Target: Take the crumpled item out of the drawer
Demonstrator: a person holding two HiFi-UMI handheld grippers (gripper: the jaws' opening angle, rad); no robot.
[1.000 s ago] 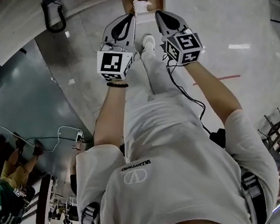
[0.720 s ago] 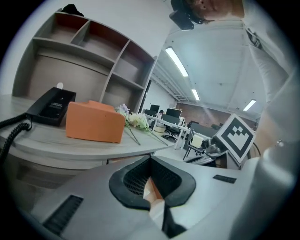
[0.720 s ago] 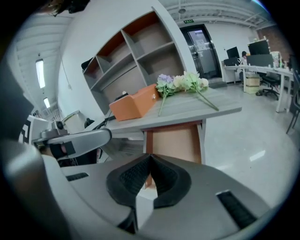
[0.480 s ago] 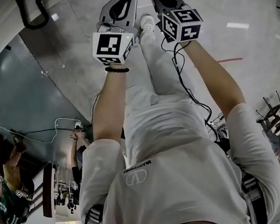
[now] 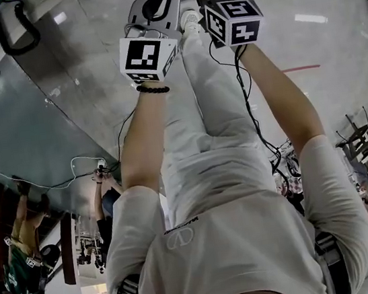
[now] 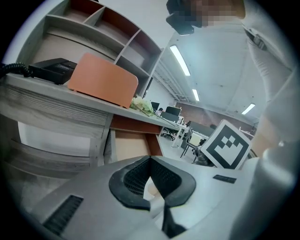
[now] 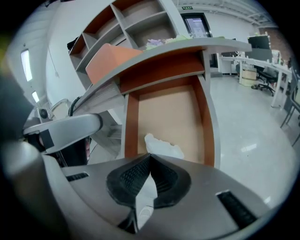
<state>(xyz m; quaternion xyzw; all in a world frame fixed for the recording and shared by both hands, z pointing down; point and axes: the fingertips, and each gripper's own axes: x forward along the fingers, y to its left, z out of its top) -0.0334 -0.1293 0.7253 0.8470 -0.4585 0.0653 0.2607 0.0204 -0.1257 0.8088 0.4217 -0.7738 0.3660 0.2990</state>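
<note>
Left gripper: jaws clenched, the pads meeting at their tips; nothing is caught between them.
Right gripper: jaws clenched tip to tip, likewise empty.
Crumpled item: white and rumpled. It lies inside the drawer, just beyond the right jaw tips and a little to their right. It is clear of the pads, and neither gripper touches it.
Drawer: pulled open, directly ahead of the right jaws. The side walls are brown and the base is pale. The crumpled item sits at the end of the base nearest the jaws, closer to the left wall than to the right.
Desk top: a grey slab above and beyond the right jaws, overhanging the far end of the drawer.
Orange block: stands on the desk top, above and to the left of the left jaws.
Black device: on the desk top beside the orange block, further left of the left jaws; a dark cord leads off it.
Shelving: open compartments high above both pairs of jaws, behind the desk top.
Marker cube: belongs to the right gripper and shows just right of the left jaws, so the two grippers are side by side.
White shoe: seen in the head view between the two grippers.
</note>
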